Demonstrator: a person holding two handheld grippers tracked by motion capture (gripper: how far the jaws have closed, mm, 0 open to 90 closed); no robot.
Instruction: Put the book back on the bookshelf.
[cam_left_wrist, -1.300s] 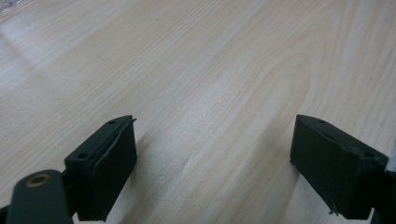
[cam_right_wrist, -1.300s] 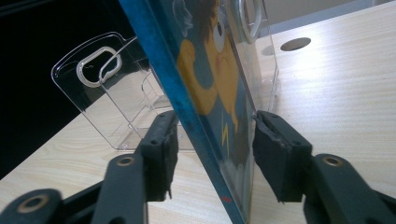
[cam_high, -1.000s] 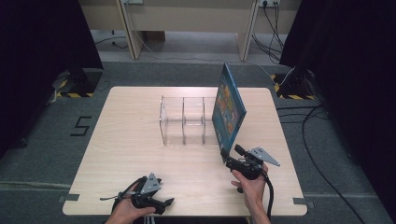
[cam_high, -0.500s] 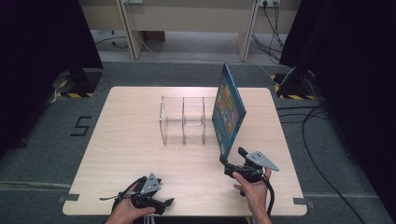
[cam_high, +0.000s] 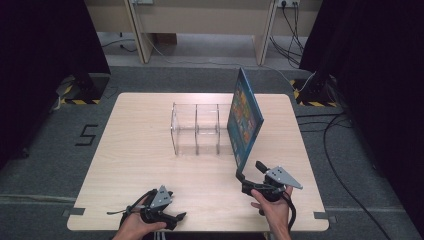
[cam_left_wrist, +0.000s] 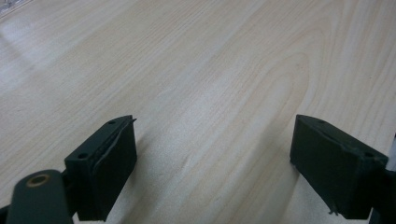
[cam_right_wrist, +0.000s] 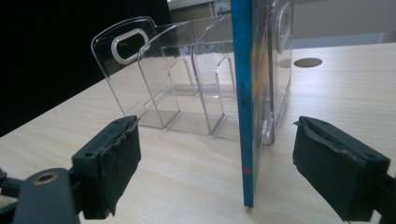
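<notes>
Now the thin blue picture book (cam_right_wrist: 246, 107) stands upright between the wide-open right tongs (cam_right_wrist: 233, 170), which have released it and backed off; left tongs (cam_left_wrist: 215, 168) gape wide lower left.

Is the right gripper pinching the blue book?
Apart. In the right gripper view, the right gripper has its jaws wide open, and bare table shows between each jaw and the blue book.
</notes>
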